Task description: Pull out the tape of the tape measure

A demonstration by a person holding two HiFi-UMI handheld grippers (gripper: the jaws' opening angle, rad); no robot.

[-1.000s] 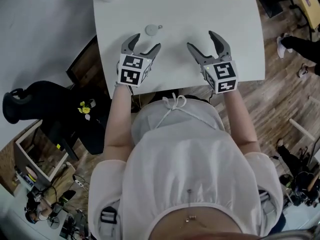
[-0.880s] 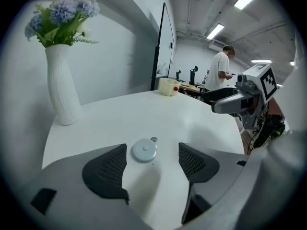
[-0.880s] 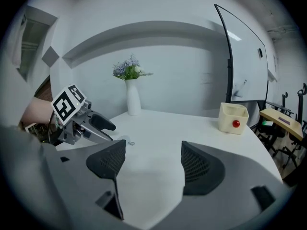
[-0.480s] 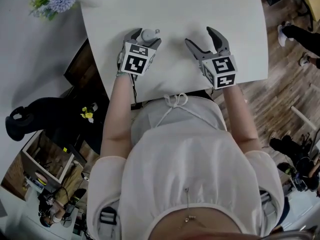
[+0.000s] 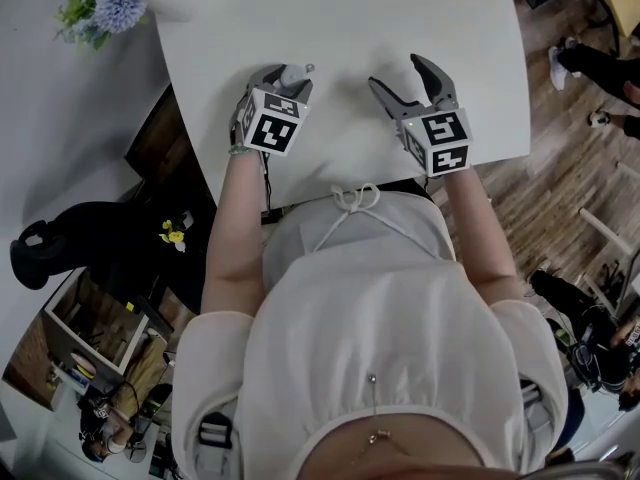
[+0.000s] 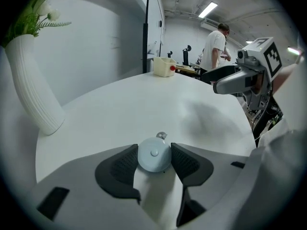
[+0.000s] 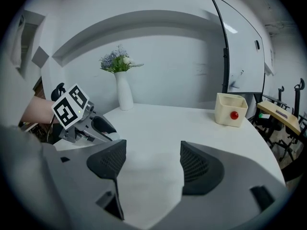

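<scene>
A small round pale-blue tape measure (image 6: pixel 154 155) lies flat on the white table (image 6: pixel 144 104), its metal pull tab (image 6: pixel 161 135) pointing away from me. My left gripper (image 6: pixel 154 159) is closing around it, and both ribbed pads touch its sides. In the head view the tape measure (image 5: pixel 293 74) shows between the left gripper's (image 5: pixel 285 75) fingers near the table's left edge. My right gripper (image 5: pixel 395 73) hovers to the right of it, wide open with nothing between its jaws, and in its own view the right gripper (image 7: pixel 153 162) looks over bare table.
A white ribbed vase (image 6: pixel 36 95) with flowers (image 5: pixel 105 8) stands at the table's far left. A cream box (image 7: pixel 230 110) with a red knob sits at the far right. A person (image 6: pixel 216 44) stands beyond the table. A black chair (image 5: pixel 60 238) is beside the near edge.
My left gripper moved forward over the tape measure and its jaws came in from wide open onto the case. The right gripper stayed open and barely shifted.
</scene>
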